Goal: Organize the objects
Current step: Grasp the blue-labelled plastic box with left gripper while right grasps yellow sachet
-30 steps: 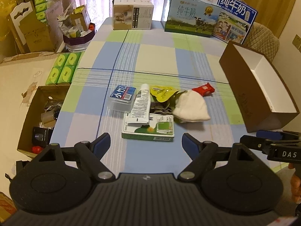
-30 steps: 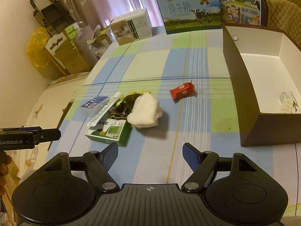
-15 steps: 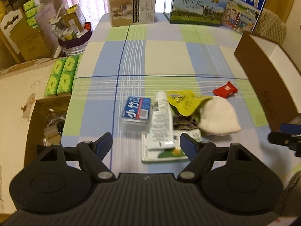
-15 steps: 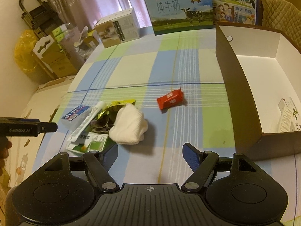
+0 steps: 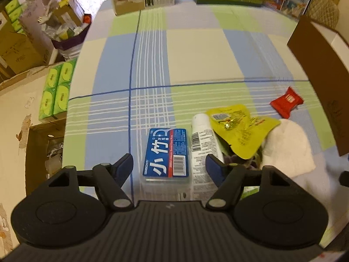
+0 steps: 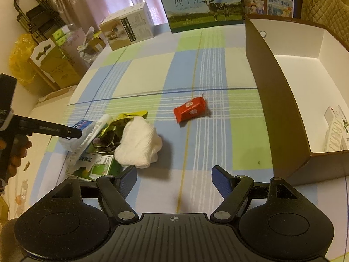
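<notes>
From the left wrist, the left gripper [image 5: 169, 167] hangs spread over the blue floss box [image 5: 166, 154], nothing gripped, while the right wrist shows the right gripper [image 6: 174, 180] spread and empty, one carton [image 6: 337, 131] in the brown box [image 6: 272, 100], the pile unsorted.

A floss box [image 5: 166, 152] lies on the desk [image 5: 196, 50], with a tube [image 5: 201, 144] touching its right side. A snack bag [image 5: 237, 126] lies right of the tube, partly on a cloth [image 5: 288, 146]. A candy [image 6: 190, 109] sits apart, between the cloth and a big open box [image 6: 272, 69]. A small pack [image 6: 336, 131] lies inside that box. Milk cartons [image 6: 200, 4] stand at the far edge.
</notes>
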A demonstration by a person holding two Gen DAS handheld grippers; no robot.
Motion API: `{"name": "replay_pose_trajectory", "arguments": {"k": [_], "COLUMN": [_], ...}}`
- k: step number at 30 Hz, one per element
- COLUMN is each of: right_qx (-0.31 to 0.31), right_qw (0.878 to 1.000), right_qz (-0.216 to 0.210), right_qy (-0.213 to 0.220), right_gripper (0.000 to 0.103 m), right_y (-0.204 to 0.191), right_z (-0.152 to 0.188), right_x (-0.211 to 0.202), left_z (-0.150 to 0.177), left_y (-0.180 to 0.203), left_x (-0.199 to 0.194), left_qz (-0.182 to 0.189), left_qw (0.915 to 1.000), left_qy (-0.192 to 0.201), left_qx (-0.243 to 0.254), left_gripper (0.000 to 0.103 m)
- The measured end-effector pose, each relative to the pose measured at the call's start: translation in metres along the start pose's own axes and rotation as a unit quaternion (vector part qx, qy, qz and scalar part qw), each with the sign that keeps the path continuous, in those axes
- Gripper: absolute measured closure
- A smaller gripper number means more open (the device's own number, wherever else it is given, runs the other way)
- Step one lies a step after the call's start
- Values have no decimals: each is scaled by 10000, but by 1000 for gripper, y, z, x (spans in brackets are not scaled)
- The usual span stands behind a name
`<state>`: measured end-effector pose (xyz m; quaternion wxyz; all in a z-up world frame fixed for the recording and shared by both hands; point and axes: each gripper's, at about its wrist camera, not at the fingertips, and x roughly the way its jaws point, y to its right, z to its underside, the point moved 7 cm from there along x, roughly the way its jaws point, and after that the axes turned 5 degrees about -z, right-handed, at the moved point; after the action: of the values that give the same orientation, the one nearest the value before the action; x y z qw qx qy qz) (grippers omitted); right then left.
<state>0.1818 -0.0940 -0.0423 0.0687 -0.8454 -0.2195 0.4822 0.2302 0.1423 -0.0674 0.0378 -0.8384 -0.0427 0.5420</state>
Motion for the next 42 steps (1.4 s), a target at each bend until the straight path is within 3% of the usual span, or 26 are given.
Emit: {"name": "replay_pose_trajectory", "arguments": {"k": [7,14,19,22,26,30,35,42], "right_qx": [87,32,-744,-1753,-3085,-3973,-4537,-4892], "right_qw": [9999,10000,9970,9836,9496,9167,8911,8719], "right_qz": [79,47,-85,-70,-93,-133,-54,-30], "right_qy": [-28,-24,200,419,548,394,53,-198], "right_gripper": [30,30,30,30,40,45,53,66], "right_y": [8,7,-13,-37,-70,-92,-102,-106], "right_z": [0,-3,-12,-18,-24,-25,-27,-23], "right_x": [2,6,10,15,34,65,106,143], "left_z": [-5,-7,0,6,14,19,19,18], "left_y": [1,-4,-18,-29,-42,-50,-56,-57], "left_x": [27,32,23,12,-3,-14,-25,-27], "left_qz": [9,13,9,36,55,41,84,89], "left_qw": [9997,10000,9993,9974,9947,9932,9911,9903], "left_qy": [-217,-79,65,161,235,303,406,433], "left_qx": [117,57,-356,-704,-1003,-1127,-1264,-1319], "left_gripper": [50,51,51,51,51,51,51,51]}}
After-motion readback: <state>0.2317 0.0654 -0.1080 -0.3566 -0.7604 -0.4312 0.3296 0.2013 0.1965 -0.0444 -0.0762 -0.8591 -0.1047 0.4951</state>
